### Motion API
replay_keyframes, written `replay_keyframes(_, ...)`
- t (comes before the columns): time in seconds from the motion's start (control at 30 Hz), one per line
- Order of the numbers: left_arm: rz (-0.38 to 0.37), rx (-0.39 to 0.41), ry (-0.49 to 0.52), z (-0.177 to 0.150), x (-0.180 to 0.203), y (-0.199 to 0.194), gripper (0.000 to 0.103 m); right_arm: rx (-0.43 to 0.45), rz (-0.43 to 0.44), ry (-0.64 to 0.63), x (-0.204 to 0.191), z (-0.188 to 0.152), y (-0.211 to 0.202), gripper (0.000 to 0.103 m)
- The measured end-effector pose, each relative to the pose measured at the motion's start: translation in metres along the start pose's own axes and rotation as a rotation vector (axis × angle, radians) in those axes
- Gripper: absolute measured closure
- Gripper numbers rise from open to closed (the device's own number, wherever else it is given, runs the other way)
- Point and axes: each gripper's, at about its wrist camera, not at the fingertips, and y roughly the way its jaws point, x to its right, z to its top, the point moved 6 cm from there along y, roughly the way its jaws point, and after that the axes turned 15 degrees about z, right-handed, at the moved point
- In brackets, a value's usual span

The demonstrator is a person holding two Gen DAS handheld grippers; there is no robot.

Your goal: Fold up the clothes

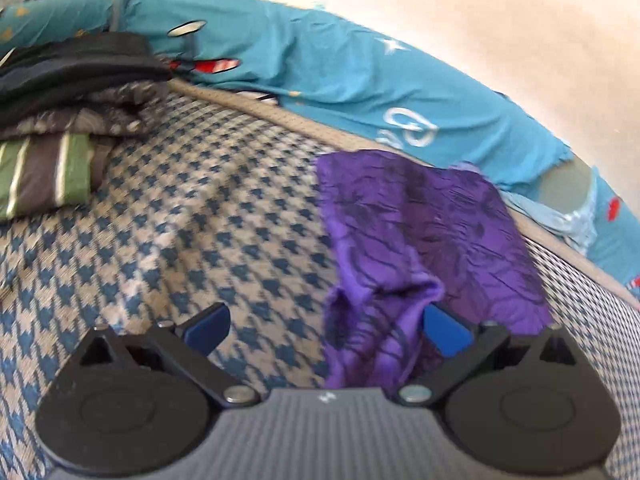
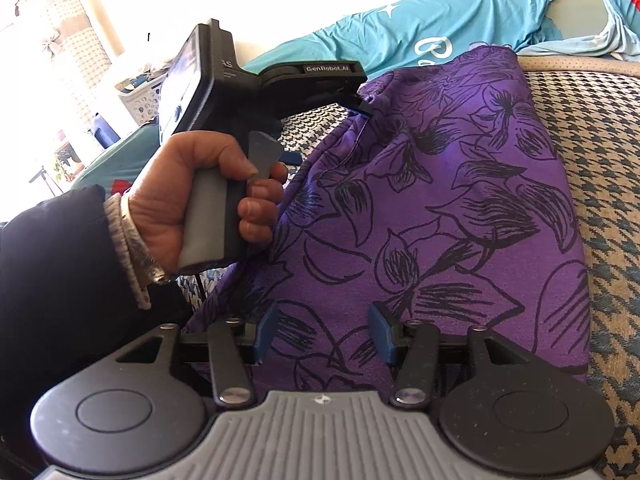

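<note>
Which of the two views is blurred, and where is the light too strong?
Left wrist view: motion blur smears the purple cloth and the folded pile. Right wrist view: sharp flower print, but the window side at upper left is overexposed; both views bend straight edges.

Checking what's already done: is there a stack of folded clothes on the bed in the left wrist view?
Yes, a stack of folded clothes, dark pieces over a green-striped one, sits on the houndstooth bedspread.

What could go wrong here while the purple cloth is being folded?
1. The left gripper is open, with the purple cloth draped over only one finger, so it may slip off.
2. The right gripper is also open over the cloth, so nothing pins it.
3. The cloth's far edge overlaps the teal garment, which could get dragged along.
</note>
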Motion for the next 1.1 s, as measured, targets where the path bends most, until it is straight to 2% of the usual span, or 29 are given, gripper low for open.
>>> replay_keyframes(0.1, 0.028, -0.040, -0.070, -0.001, -0.015, 0.011, 0.000, 0.001, 0.004, -0.001, 0.000, 0.000, 0.001, 0.049)
replay_keyframes(0.17, 0.024, -0.036, -0.093, -0.001, -0.020, 0.012, 0.000, 0.002, 0.007, 0.001, 0.000, 0.000, 0.001, 0.048)
replay_keyframes(0.37, 0.113, -0.002, -0.050, -0.003, -0.021, 0.013, 0.000, 0.008, 0.018, 0.013, 0.001, 0.000, 0.000, 0.048)
replay_keyframes(0.47, 0.210, 0.012, -0.010, -0.004, -0.023, 0.014, 0.000, 0.008, 0.021, 0.018, 0.001, 0.000, -0.001, 0.048)
replay_keyframes(0.67, 0.263, 0.014, 0.044, -0.007, -0.022, 0.014, 0.000, 0.010, 0.024, 0.025, 0.001, 0.000, -0.002, 0.048)
replay_keyframes(0.7, 0.256, 0.025, 0.022, -0.005, -0.023, 0.010, 0.000, 0.011, 0.025, 0.027, 0.001, 0.000, -0.003, 0.048)
replay_keyframes(0.83, 0.136, 0.080, -0.064, 0.002, -0.024, -0.013, 0.000, 0.014, 0.025, 0.026, 0.000, 0.001, -0.003, 0.048)
replay_keyframes(0.97, 0.036, 0.118, -0.015, 0.006, -0.005, -0.026, 0.000, 0.011, 0.014, -0.006, -0.004, 0.002, -0.004, 0.048)
replay_keyframes(1.1, 0.025, 0.063, 0.019, 0.000, 0.007, -0.009, 0.000, 0.028, 0.005, -0.026, -0.006, 0.006, -0.008, 0.048)
